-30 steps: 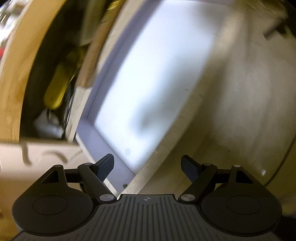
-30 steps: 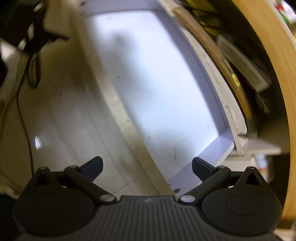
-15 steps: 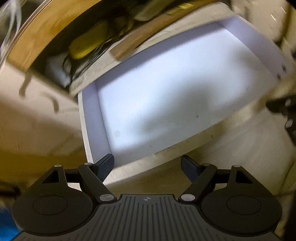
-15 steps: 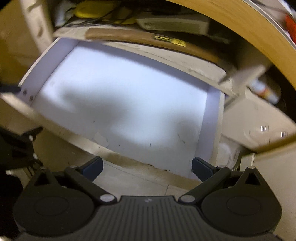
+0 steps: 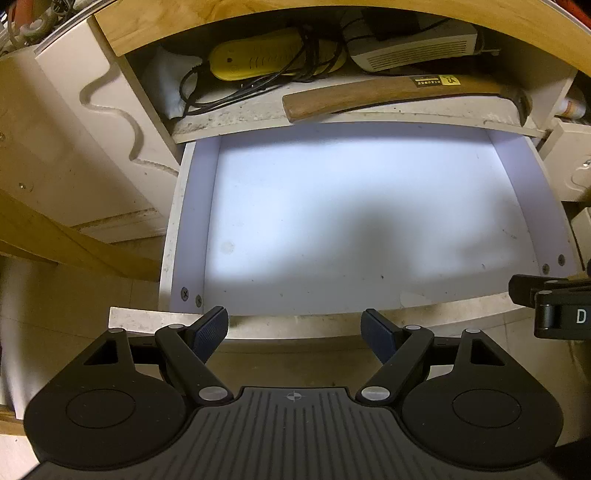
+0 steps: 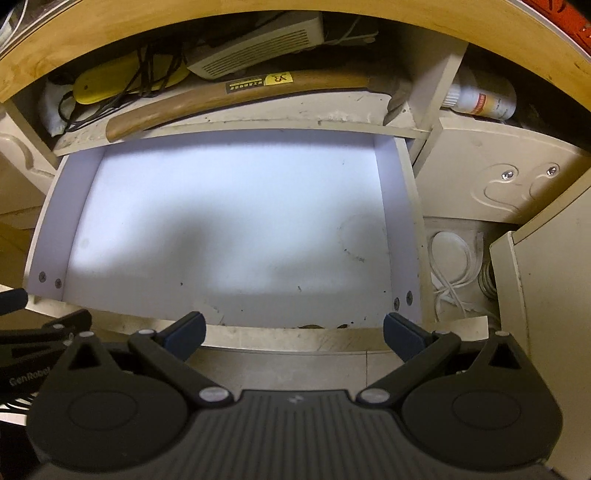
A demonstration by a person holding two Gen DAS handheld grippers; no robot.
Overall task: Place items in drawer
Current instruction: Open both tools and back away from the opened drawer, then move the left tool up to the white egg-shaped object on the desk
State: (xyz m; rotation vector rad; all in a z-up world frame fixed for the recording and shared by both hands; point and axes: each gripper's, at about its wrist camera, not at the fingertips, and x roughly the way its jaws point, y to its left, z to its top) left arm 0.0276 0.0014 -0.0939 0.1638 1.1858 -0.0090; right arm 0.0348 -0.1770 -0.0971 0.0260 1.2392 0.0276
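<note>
A white drawer is pulled out below me, and its bright floor holds nothing. My left gripper hangs open just in front of the drawer's front edge, nothing between its fingers. My right gripper is also open and holds nothing, at the same front edge. On the shelf behind the drawer lie a wooden-handled hammer, a yellow device wrapped in black cable, and a white vented box. The right gripper's side shows at the left wrist view's right edge.
A wooden tabletop edge overhangs the shelf. A cream carved cabinet panel stands to the left, another to the right. A white bottle lies in the right cubby. White cable coils sit beside the drawer's right wall.
Both cameras have swung from tilted, blurred views to a level, steady look down into the drawer. Both grippers stayed open.
</note>
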